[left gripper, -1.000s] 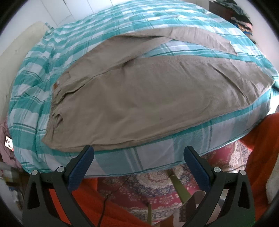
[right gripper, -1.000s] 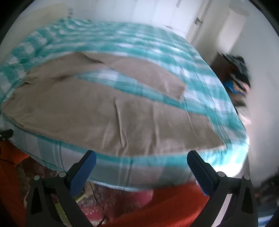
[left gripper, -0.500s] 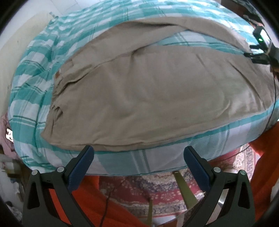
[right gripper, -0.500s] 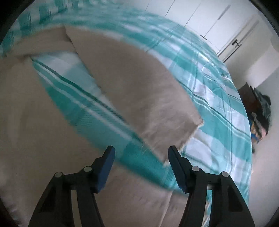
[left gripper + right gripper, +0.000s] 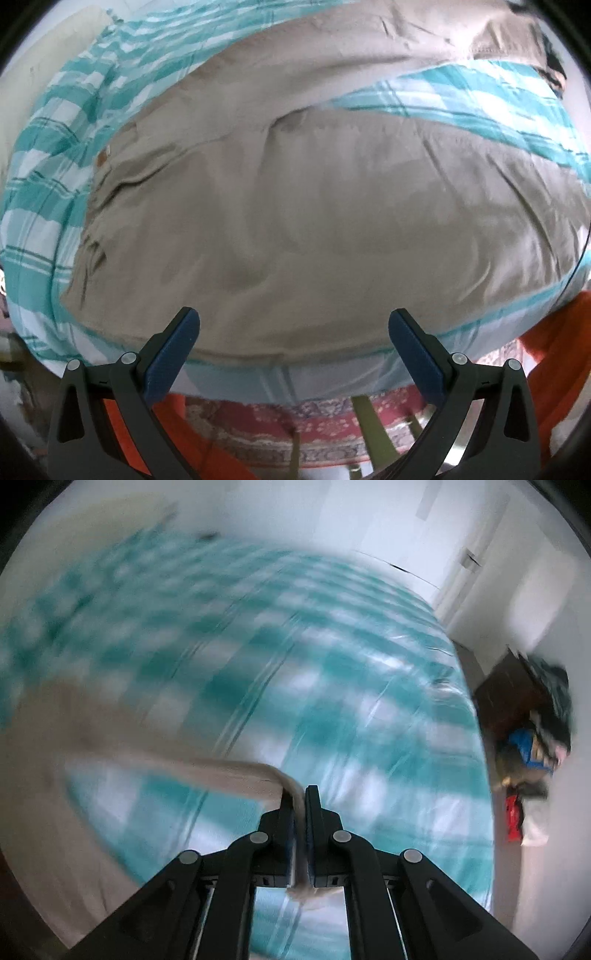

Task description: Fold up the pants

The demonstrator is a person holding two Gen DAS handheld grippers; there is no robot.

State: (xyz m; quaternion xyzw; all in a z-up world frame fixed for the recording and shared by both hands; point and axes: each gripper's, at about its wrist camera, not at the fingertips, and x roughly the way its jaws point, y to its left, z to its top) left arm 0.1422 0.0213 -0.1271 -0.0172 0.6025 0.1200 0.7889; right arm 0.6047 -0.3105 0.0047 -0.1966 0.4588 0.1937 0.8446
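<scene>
Khaki pants (image 5: 314, 221) lying spread on teal plaid bedspread (image 5: 55, 155); right gripper (image 5: 300, 794), jaws just closing, pinching far leg hem; left gripper (image 5: 293, 332) hovering spread over near edge.

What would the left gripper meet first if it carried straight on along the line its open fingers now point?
Most likely the tan pants spread on the checked bed cover. The left gripper is open and holds nothing, with its fingers framing the near edge of the pants. Depth is hard to judge.

Both views carry strong fisheye curvature with dark vignetted corners. Diffuse daylight, soft shadows. Right wrist view: heavy motion blur across the bedspread (image 5: 332, 686). Left wrist view: mild blur.
</scene>
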